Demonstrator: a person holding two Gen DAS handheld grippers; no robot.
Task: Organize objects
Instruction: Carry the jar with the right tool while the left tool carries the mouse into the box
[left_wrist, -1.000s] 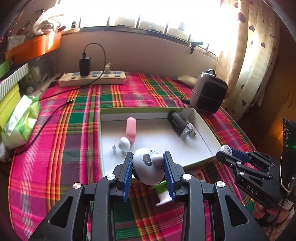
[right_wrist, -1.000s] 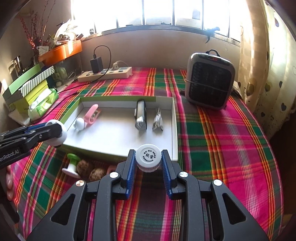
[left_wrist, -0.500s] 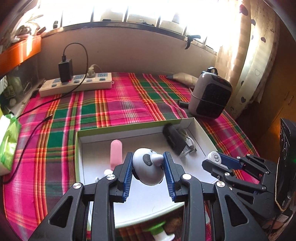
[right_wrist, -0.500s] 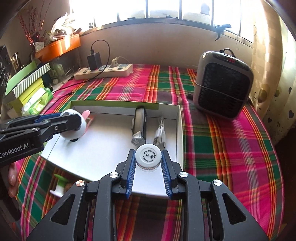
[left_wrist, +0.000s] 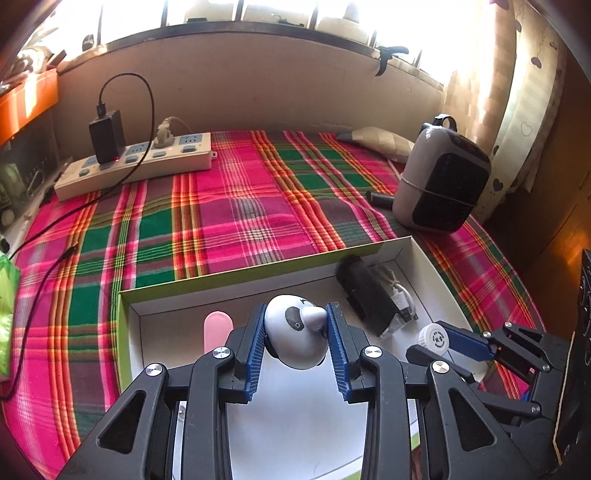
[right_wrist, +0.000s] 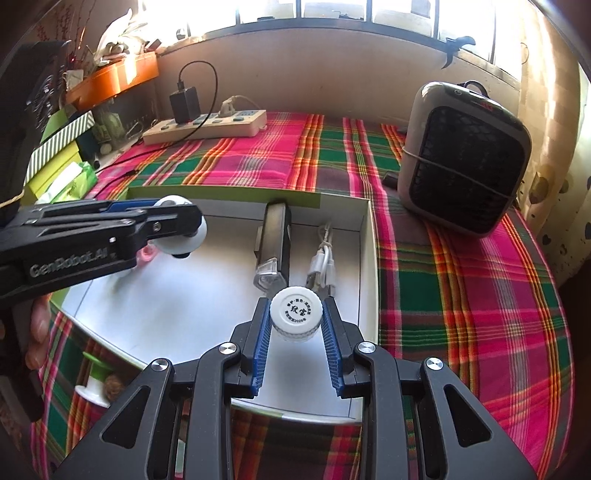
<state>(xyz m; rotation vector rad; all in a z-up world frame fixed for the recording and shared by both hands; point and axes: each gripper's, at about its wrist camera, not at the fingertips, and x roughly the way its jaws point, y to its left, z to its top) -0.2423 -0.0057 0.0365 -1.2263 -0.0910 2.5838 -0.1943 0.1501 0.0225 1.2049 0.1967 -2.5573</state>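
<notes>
Currently both hands loaded, both over the white tray. Left fingers clamped on a round panda-faced toy, pads on its two sides, face turned up and forward; held clear of the tray floor, roughly above the left-middle. Right fingers clamped on a white screw-cap bottle, gripped just under the cap so the printed top faces the lens; it hangs near the tray's right front area.

Already lying in the tray: black torch and a coiled white cable, side by side along the right wall; a pink clip toward the left. That leaves bare floor in the middle and front, which I judge is where both loads belong.

Outside the tray, on the plaid bench: a green-and-white spool with a brown lump beside it, not yet gathered. Heater and power strip well apart, probably not part of the tidy.

Risk, as I judge it: the round toy may roll once released.
</notes>
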